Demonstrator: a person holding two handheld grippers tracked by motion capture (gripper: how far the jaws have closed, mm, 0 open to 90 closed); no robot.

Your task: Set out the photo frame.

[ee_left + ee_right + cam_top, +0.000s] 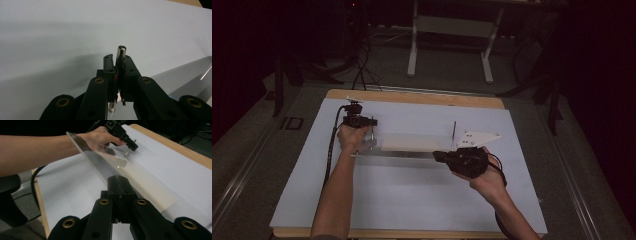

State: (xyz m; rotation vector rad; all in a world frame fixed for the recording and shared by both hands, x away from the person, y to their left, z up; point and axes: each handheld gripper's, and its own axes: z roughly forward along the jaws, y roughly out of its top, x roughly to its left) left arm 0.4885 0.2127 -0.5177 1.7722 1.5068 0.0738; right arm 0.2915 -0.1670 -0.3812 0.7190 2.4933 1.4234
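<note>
Forearms, two, bare, entering the high view from six o'clock — each hand carries a black two-jaw gripper.

Left gripper (pixel 364 131): held at nine o'clock of the sheet. In the left gripper view its jaws stand closed upon a short silver metal pin (pixel 121 55), upright, its rounded tip showing above the pads. A black cable (pixel 332 150) trails from it toward seven o'clock.

Right gripper (pixel 439 156): held at four o'clock of the sheet centre, pointing toward nine o'clock. In the right gripper view its jaws are pressed together with nothing seen between them; a white three-cornered plate (pixel 477 138) rides on top.

Clear acrylic panel, long and narrow (pixel 404 150): lies between the two grippers, its near edge running three to nine o'clock. Its left end is at the left gripper; its right end lies just beside the right gripper's tips — contact cannot be told. A thin upright metal post (pixel 455 134) stands at its one o'clock end.

Support: pale blue-grey paper sheet (pixel 412 200) over a light wooden tabletop (pixel 412 97).

Surroundings: white metal table frame (pixel 451 35) at twelve o'clock, on dark grey floor; black cables (pixel 362 70) at eleven o'clock.

Writing: letters "ID" (pixel 291 123) on the floor at nine o'clock.
</note>
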